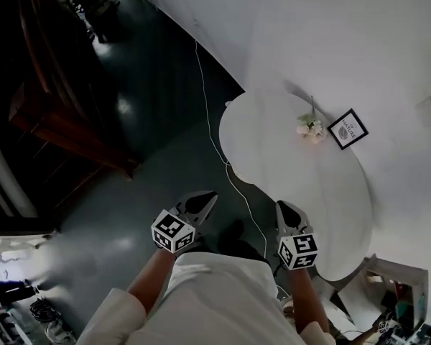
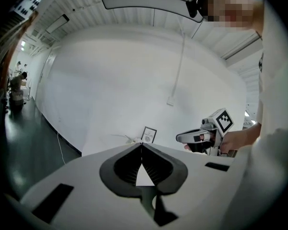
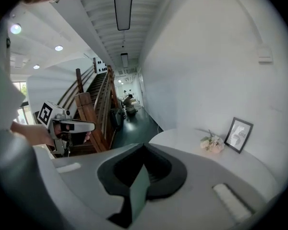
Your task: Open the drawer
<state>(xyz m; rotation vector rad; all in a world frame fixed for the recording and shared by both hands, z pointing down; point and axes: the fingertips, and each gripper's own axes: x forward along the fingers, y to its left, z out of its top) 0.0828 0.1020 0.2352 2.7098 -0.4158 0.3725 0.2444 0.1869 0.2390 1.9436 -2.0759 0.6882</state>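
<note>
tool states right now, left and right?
Left tool: closed, holding nothing.
Right tool: closed, holding nothing.

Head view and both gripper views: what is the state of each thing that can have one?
left gripper: shut, empty, in the air over the floor
right gripper: shut, empty, at the table's edge
picture frame: standing upright on the table
flowers: lying on the table beside the frame
white table: no drawer shows
cable: lying loose on the floor
</note>
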